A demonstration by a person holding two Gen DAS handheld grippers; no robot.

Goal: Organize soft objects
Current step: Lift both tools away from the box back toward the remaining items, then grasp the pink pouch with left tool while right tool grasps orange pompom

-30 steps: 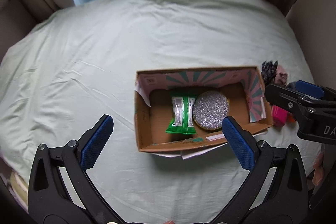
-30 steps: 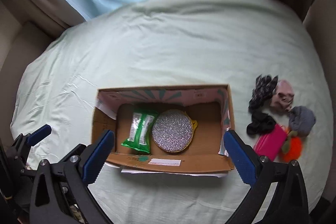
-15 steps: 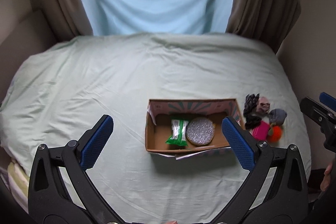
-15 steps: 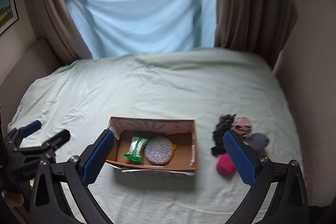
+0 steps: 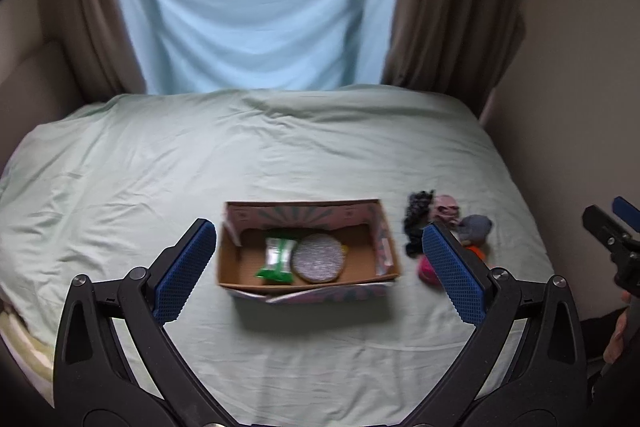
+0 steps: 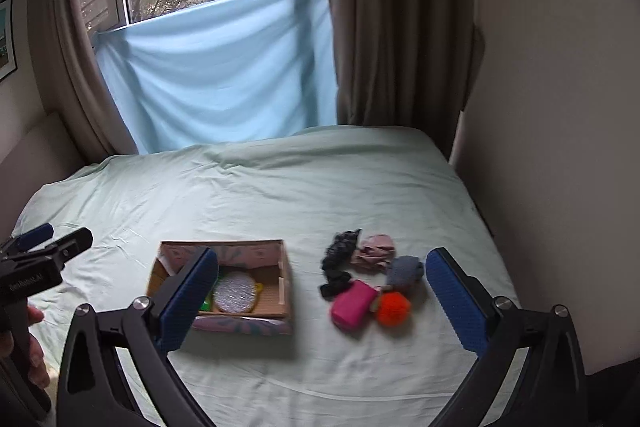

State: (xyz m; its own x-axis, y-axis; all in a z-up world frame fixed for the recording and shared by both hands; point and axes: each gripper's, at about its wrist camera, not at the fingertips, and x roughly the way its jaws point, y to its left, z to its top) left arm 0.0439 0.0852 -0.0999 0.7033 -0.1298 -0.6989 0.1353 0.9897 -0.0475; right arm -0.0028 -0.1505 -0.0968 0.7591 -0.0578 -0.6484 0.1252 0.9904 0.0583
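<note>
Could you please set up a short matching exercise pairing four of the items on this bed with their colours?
Items:
1. pom-pom
2. round pad in the box
3. packet in the box
4. block beside the pom-pom

Colours:
A. green
B. pink
C. orange
D. silver

Pairs: 1-C, 2-D, 3-A, 4-B

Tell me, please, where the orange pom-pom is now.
The orange pom-pom lies on the bed, right of the cardboard box, at the near edge of the small pile, beside the pink pouch.
</note>
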